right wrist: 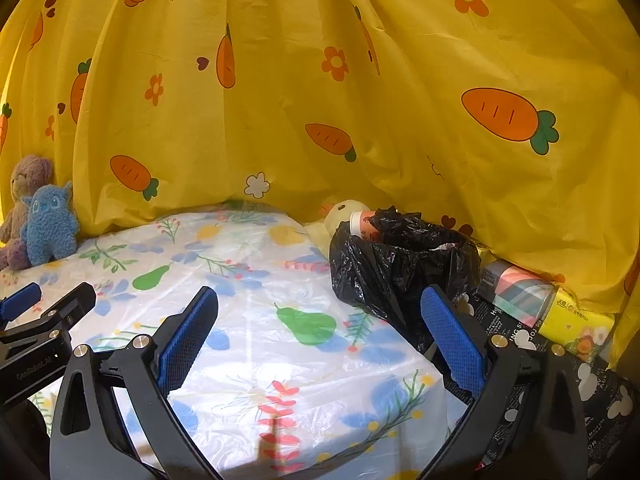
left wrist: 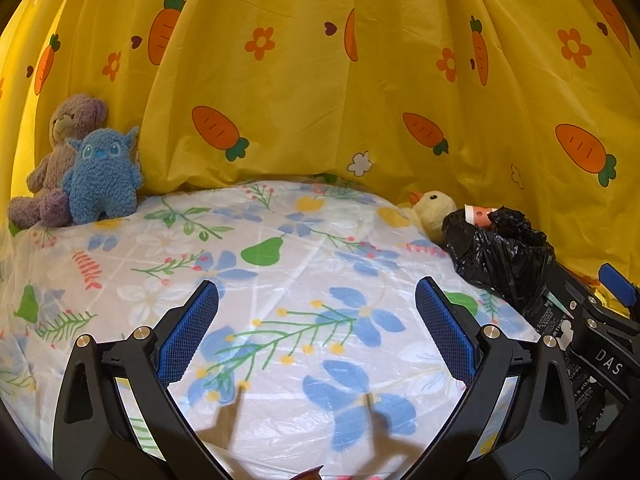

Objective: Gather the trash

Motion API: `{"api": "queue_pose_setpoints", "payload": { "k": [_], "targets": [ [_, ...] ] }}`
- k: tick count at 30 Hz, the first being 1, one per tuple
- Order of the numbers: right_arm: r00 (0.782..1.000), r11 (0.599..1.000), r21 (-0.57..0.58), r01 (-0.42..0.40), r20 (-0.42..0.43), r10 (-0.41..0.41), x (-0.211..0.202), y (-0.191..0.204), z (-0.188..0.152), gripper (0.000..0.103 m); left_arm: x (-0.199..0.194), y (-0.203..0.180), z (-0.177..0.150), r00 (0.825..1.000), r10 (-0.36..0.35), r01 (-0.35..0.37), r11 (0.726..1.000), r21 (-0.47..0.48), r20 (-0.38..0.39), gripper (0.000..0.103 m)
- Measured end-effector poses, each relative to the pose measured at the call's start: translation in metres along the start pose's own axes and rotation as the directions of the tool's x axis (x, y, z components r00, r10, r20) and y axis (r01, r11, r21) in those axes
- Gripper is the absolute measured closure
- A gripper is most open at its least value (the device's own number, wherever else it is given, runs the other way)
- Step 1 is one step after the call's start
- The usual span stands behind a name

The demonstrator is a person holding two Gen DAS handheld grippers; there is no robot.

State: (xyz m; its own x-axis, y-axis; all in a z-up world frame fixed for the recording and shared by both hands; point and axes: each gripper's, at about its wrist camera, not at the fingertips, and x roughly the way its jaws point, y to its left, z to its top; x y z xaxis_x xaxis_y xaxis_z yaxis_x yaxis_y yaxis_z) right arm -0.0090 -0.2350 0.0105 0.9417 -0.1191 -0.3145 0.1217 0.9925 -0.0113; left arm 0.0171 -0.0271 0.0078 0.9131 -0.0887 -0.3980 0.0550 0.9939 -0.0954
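Observation:
A black trash bag (right wrist: 400,268) stands open at the table's right side, with a paper cup (right wrist: 362,226) sticking out of its top. It also shows in the left wrist view (left wrist: 500,256), cup (left wrist: 478,215) on top. My left gripper (left wrist: 316,328) is open and empty above the floral tablecloth (left wrist: 280,280), left of the bag. My right gripper (right wrist: 320,332) is open and empty, its right finger (right wrist: 452,340) just in front of the bag. Each gripper shows at the edge of the other's view.
A purple bear (left wrist: 60,160) and a blue plush (left wrist: 102,176) sit at the back left. A yellow duck plush (left wrist: 432,212) lies behind the bag. Tape rolls (right wrist: 520,292), a yellow tissue pack (right wrist: 576,324) and a black printed box (right wrist: 560,380) lie right. A yellow carrot curtain (left wrist: 320,80) hangs behind.

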Motion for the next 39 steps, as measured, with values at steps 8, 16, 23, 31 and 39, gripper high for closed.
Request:
{"api": "queue_pose_setpoints", "payload": {
  "k": [8,16,23,31,39],
  "targets": [
    [1.0,1.0,-0.005,-0.012,0.004,0.012,-0.004,0.003,-0.001,0.006,-0.004,0.003,-0.001,1.0,0.003,-0.003,1.0,-0.003,-0.002,0.006],
    [1.0,1.0,-0.01,-0.015,0.001,0.015,-0.005,0.006,-0.002,0.006,-0.005,0.004,-0.002,1.0,-0.006,0.006,1.0,-0.012,-0.003,0.006],
    [1.0,1.0,-0.009,-0.012,0.003,0.012,-0.006,0.007,-0.002,0.006,-0.007,0.004,-0.001,1.0,-0.009,0.009,1.0,-0.013,0.001,0.006],
    [1.0,1.0,-0.005,-0.015,0.003,0.015,-0.008,0.006,0.0,0.006,-0.01,0.001,0.0,1.0,-0.009,0.009,1.0,-0.005,0.003,0.006],
    [1.0,1.0,-0.001,-0.013,0.007,0.013,-0.01,0.005,0.001,0.006,-0.014,-0.002,0.003,1.0,-0.016,0.016,1.0,0.003,0.01,0.006]
  ]
}}
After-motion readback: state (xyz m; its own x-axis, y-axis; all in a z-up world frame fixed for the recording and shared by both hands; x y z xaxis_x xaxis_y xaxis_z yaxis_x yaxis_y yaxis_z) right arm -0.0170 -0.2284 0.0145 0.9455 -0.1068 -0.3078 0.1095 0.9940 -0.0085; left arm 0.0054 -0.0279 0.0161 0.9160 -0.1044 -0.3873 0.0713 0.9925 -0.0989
